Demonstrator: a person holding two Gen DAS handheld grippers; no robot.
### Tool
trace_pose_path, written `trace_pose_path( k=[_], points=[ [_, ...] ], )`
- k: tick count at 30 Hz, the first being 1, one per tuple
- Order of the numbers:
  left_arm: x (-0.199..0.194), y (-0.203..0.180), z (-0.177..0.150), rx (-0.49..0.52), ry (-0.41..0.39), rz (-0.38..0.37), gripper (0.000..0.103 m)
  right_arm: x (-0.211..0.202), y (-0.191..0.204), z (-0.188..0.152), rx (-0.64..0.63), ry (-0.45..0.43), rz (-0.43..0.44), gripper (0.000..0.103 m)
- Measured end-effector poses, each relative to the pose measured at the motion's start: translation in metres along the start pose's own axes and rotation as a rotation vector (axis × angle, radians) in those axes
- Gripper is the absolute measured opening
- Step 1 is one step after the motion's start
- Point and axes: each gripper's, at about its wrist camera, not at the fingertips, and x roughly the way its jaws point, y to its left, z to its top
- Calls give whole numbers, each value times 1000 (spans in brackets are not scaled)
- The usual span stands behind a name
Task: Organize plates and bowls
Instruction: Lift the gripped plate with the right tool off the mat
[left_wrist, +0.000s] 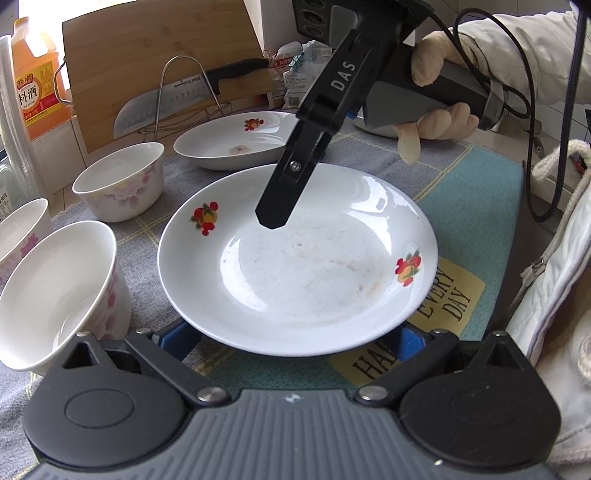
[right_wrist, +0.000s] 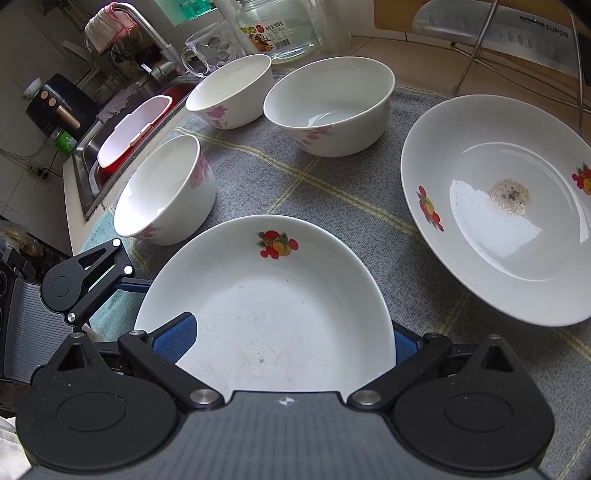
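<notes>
A white plate with fruit decals (left_wrist: 295, 258) lies on the grey checked mat (left_wrist: 155, 236). My left gripper (left_wrist: 293, 338) is open, its blue pads (left_wrist: 177, 336) spread wide and partly hidden under the plate's near rim. My right gripper (left_wrist: 273, 218) reaches down over the far rim; in its own view it (right_wrist: 290, 338) is open, with one pad (right_wrist: 177, 332) over the same plate (right_wrist: 273, 302) and the other below its edge. A second fruit plate (right_wrist: 498, 206), with a brown stain, lies beyond. Three flowered bowls (right_wrist: 166, 192) (right_wrist: 231, 96) (right_wrist: 328, 103) stand upright to the left.
A cutting board (left_wrist: 159, 66), a knife (left_wrist: 166, 96) and a wire rack (left_wrist: 184, 92) stand at the back. An orange bottle (left_wrist: 35, 77) is at the far left. The sink (right_wrist: 122, 140), a faucet (right_wrist: 147, 29) and a glass mug (right_wrist: 210, 51) border the mat. A gloved hand (left_wrist: 436, 74) holds the right gripper.
</notes>
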Motion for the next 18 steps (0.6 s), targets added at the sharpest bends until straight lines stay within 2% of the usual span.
trace_pose_path(
  k=[18],
  points=[
    [2, -5, 4, -8, 4, -6, 102, -11, 5, -7, -10, -8, -1, 103]
  ],
)
